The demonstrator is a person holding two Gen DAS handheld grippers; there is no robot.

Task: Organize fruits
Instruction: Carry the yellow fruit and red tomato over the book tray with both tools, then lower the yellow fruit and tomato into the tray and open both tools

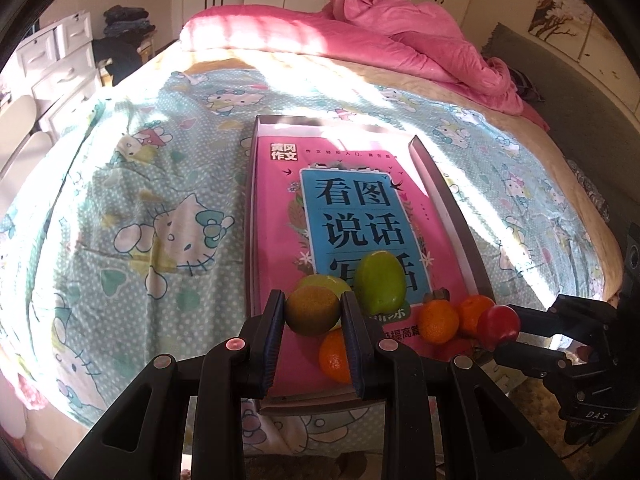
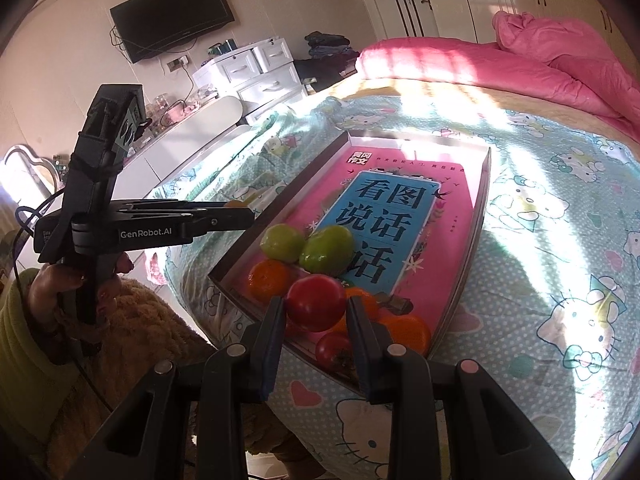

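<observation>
A shallow grey tray lined with a pink book lies on the bed. My left gripper is shut on a brownish-green round fruit and holds it over the tray's near end. A green fruit, a second green fruit behind the held one and oranges lie in the tray. My right gripper is shut on a red apple above the tray's near corner; it also shows in the left wrist view. Two green fruits, oranges and a small red fruit lie below.
The bed has a Hello Kitty sheet and a pink duvet at its far end. White drawers and a wall TV stand to the left. The left gripper's body reaches in from the left.
</observation>
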